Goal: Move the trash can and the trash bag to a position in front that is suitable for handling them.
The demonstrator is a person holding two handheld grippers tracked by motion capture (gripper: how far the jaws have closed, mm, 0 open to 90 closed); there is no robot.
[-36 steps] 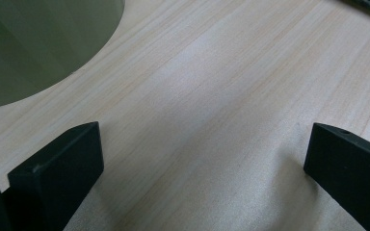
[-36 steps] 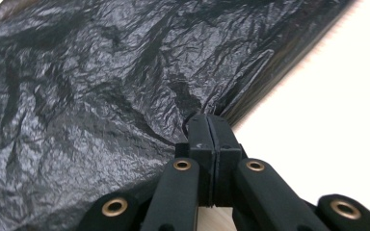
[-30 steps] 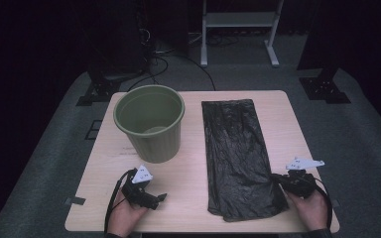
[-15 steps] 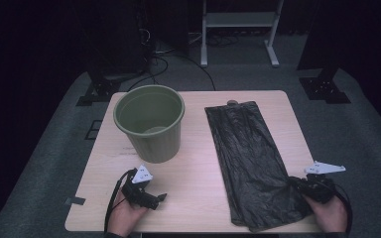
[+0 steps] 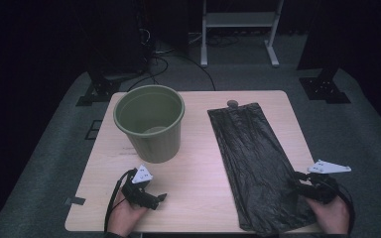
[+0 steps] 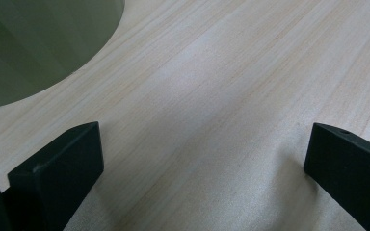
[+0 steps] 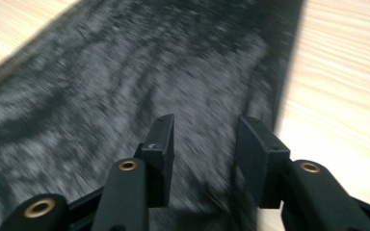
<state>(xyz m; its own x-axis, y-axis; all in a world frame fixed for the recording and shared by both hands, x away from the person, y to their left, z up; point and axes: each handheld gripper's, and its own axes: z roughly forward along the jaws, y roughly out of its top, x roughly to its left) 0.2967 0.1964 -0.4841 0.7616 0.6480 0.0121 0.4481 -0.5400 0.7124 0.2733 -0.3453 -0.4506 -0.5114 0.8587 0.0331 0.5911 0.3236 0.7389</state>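
Two grippers in your hands, left gripper (image 5: 159, 197) jaws spread wide over bare table (image 5: 198, 168) near the green bucket (image 5: 150, 124), right gripper (image 7: 204, 144) jaws just parted, released above the black bag (image 5: 258, 158) lying flat at the table's right side.

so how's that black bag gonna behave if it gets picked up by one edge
The black bag lies flat and crinkled on the table, so it is probably thin film: likely to droop and fold when lifted. It looks very light and may slide across the smooth wood rather than rise cleanly. Its sheen hints it could slip between the jaws of the right gripper, which stand open above it.
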